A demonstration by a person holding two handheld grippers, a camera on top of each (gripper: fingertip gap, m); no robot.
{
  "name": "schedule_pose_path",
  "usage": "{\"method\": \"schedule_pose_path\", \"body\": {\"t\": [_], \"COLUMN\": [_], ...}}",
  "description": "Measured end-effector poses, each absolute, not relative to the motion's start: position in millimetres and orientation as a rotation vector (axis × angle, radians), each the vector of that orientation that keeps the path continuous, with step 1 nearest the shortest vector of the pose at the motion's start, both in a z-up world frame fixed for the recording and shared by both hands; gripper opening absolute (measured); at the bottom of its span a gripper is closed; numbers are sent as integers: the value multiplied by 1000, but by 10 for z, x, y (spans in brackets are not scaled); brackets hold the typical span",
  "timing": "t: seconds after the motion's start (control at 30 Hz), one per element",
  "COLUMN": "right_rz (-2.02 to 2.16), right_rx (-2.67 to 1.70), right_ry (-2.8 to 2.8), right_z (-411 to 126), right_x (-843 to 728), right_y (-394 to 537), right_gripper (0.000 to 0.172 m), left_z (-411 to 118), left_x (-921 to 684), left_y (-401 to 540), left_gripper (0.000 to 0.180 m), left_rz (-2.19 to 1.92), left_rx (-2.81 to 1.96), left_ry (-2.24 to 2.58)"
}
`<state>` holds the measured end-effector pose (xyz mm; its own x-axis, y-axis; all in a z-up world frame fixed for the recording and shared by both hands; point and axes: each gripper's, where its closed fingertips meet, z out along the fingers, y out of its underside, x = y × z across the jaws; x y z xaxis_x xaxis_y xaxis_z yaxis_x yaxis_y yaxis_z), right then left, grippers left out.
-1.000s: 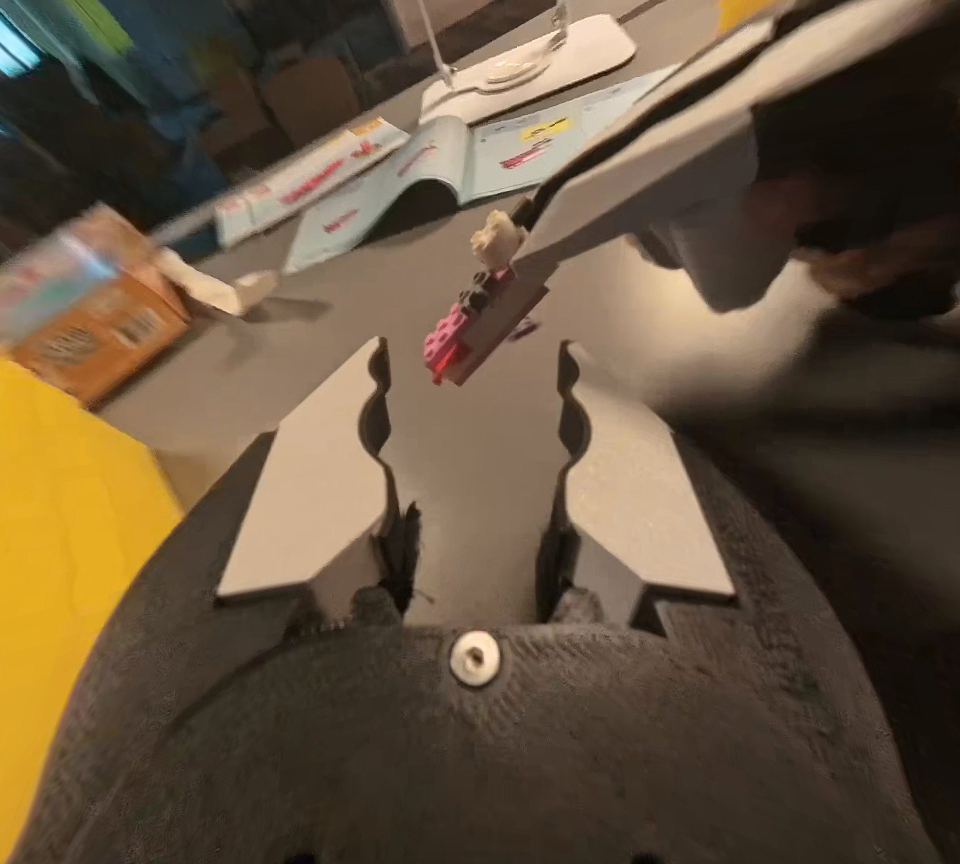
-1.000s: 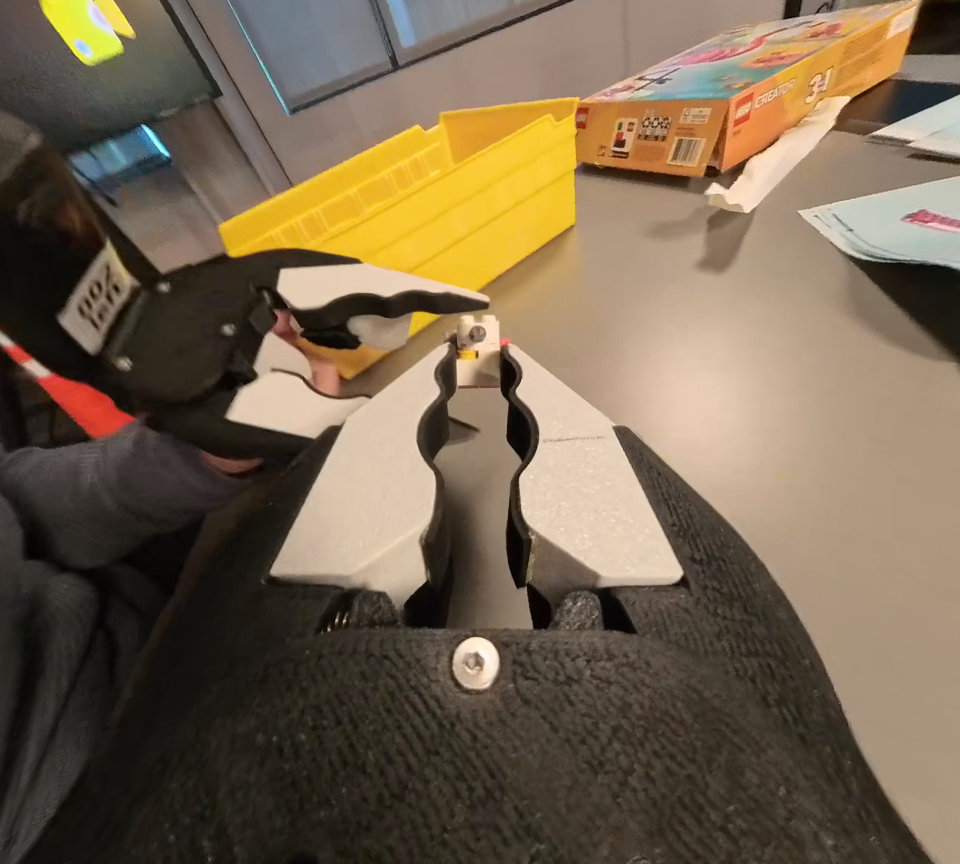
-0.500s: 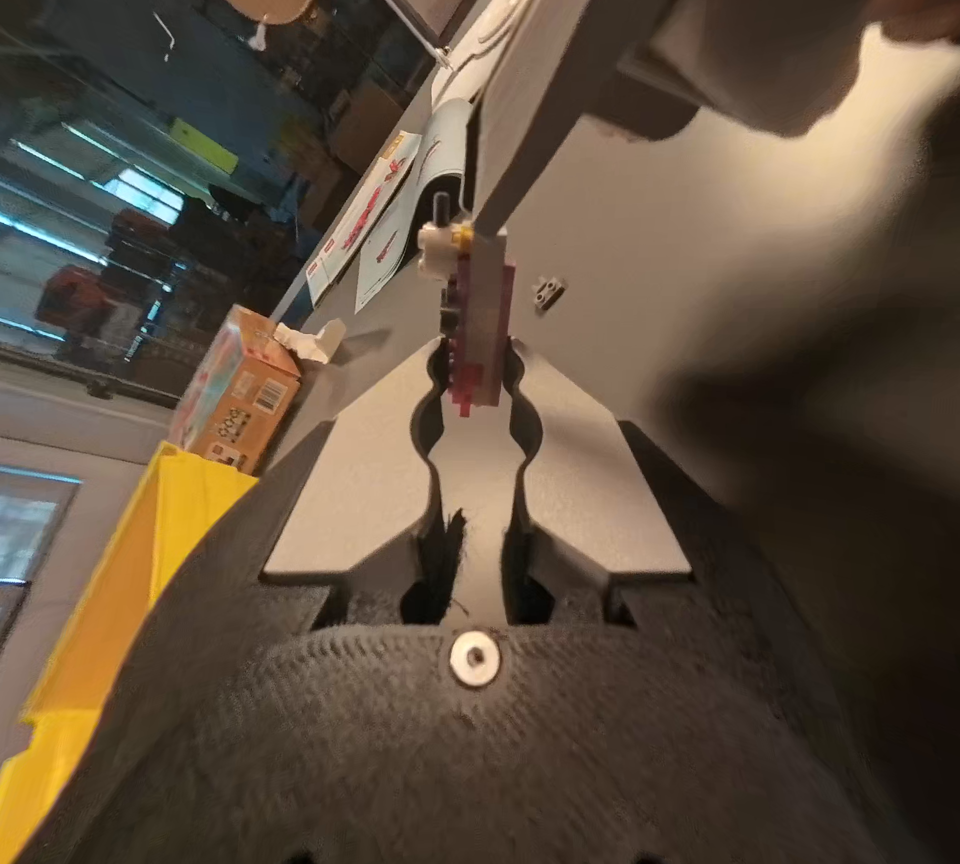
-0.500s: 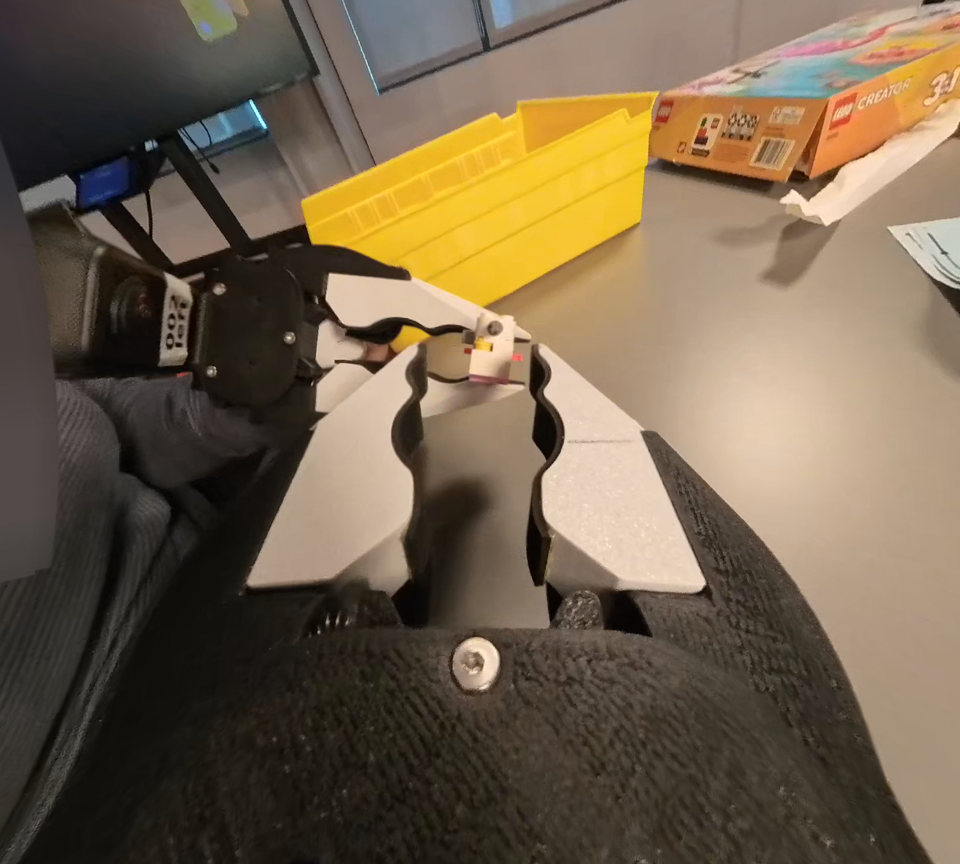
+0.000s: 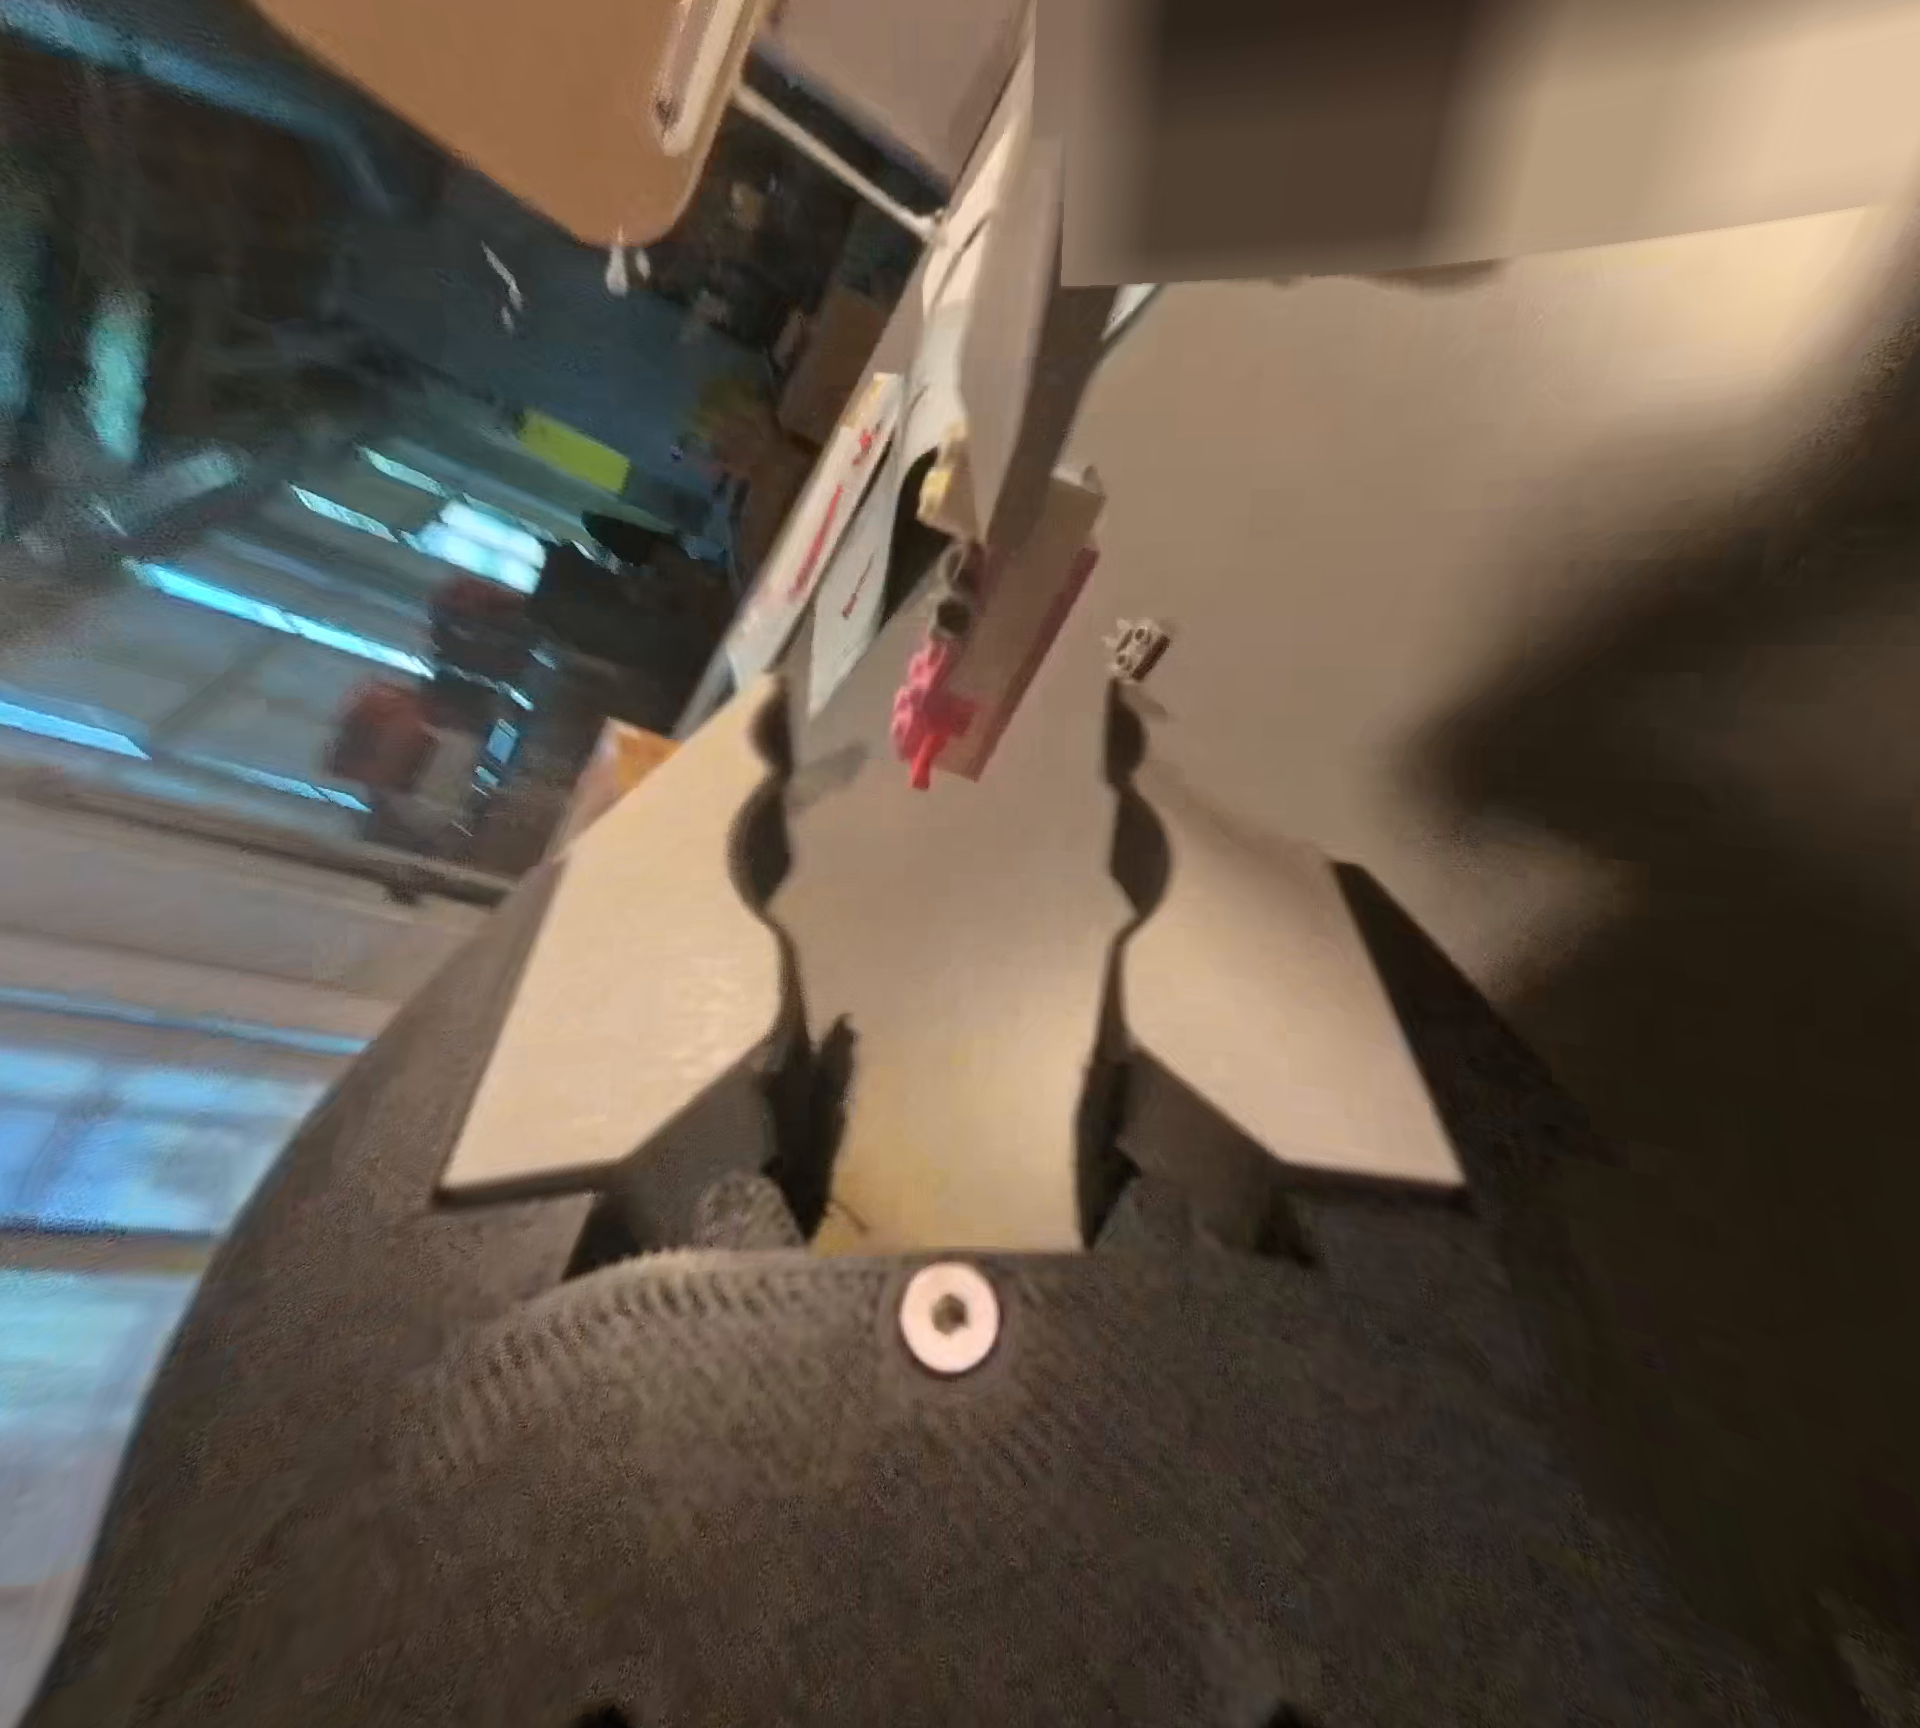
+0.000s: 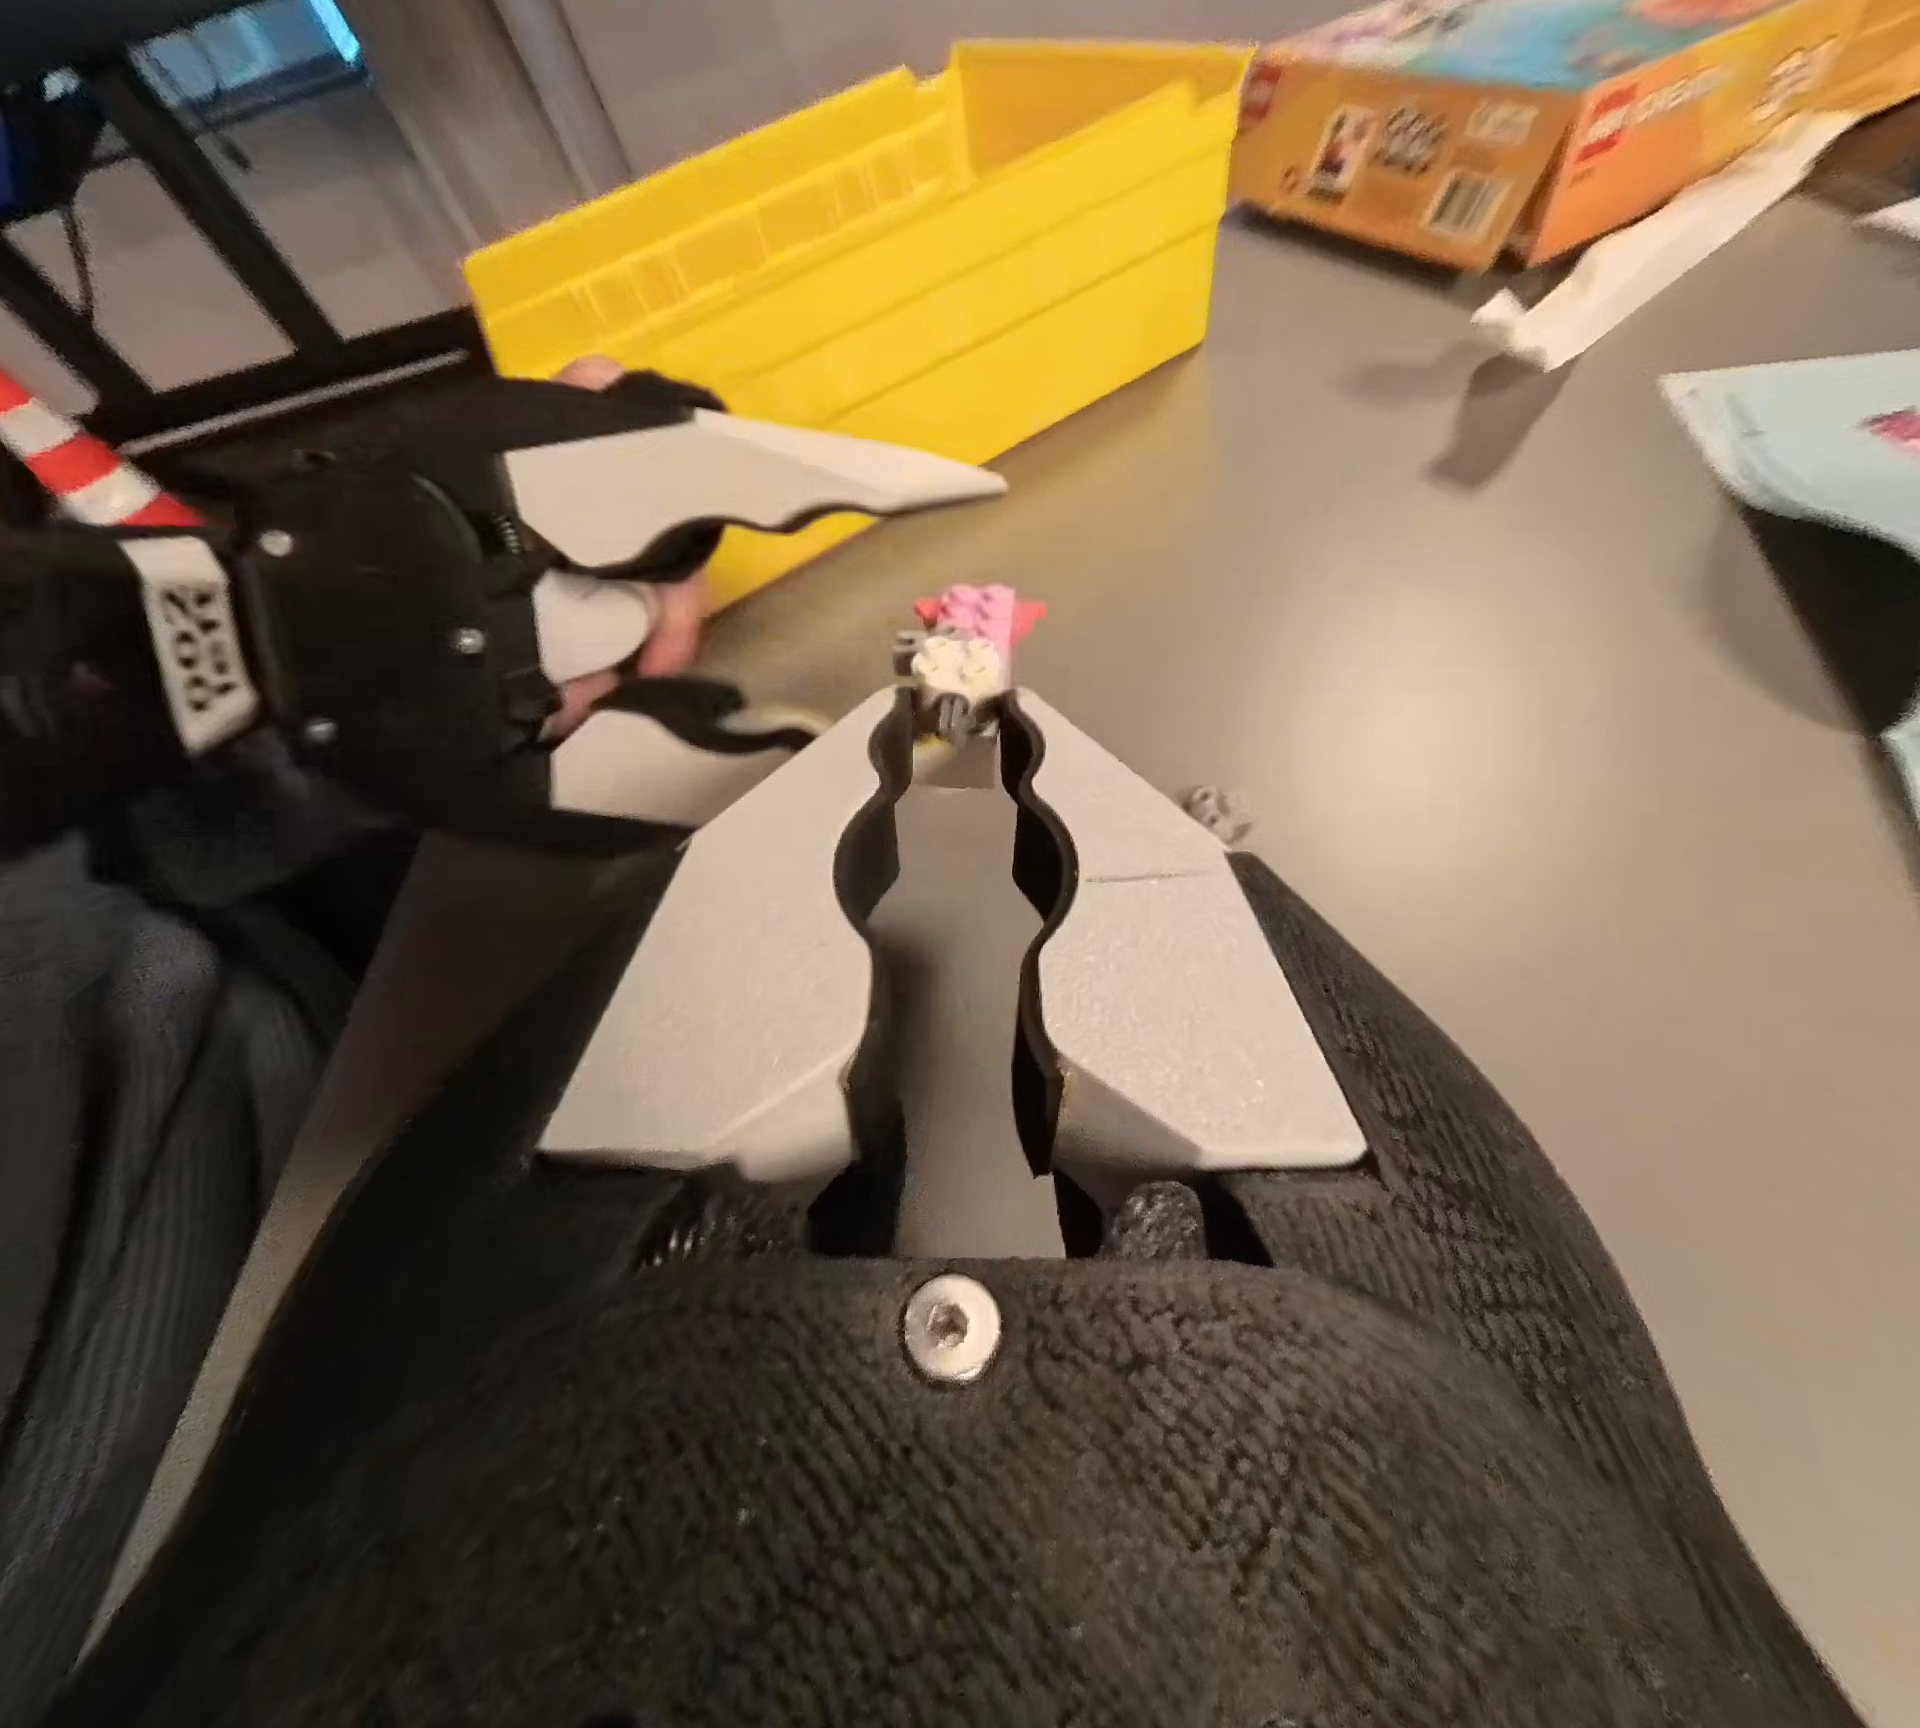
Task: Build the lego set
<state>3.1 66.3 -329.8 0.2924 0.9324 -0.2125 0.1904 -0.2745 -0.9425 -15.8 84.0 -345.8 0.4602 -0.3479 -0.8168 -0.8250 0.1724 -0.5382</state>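
Two grippers here: the right gripper (image 6: 954,722) is pinching a small brick assembly (image 6: 961,660) right at its fingertips, held up over the grey table (image 6: 1455,639). It's pink and red bricks, white round stud piece, grey base. Left gripper (image 5: 945,702) is spread wide, not touching it.

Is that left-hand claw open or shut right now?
Open. The left gripper has grey fingers spread wide apart, nothing between them; the small pink-and-grey brick model sits in the right gripper.
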Motion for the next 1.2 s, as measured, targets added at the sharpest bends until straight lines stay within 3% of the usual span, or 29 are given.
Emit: {"method": "schedule_pose_path", "body": {"t": [0.07,0.13,0.3,0.47,0.6,0.67,0.77,0.97,1.2], "right_rz": [1066,1100,1089,1389,1483,1433,1323,1175,1008], "right_rx": [-1620,-1557,-1409,-1230,-1183,-1212,-1267,-1302,-1303], "right_ry": [-939,-862,-866,-880,-918,-900,-786,-749,-769], "right_z": [-3166,-3043,-2876,-2602,-2593,-2633,-2666,-2699,-2753], "right_x": [32,10,0,147,203,178,166,70,-100], "right_y": [720,726,641,426,349,406,582,632,545], "right_gripper": [15,15,15,14,14,14,14,14,15], "left_z": [-3424,-3375,-3126,-2779,-2711,-2732,-2853,-3044,-3008], "left_x": [-189,-147,26,93,145,99,-94,-66,-127], "left_y": [879,863,702,404,240,306,541,659,746], "left_gripper": [84,90,79,73,54,50,49,73,70], "left_rz": [320,161,-293,-905,-1234,-1218,-881,-335,-309], "left_rx": [-1551,-1599,-1556,-1403,-1342,-1356,-1439,-1509,-1512], "left_ry": [969,864,706,586,589,531,444,585,510]}}
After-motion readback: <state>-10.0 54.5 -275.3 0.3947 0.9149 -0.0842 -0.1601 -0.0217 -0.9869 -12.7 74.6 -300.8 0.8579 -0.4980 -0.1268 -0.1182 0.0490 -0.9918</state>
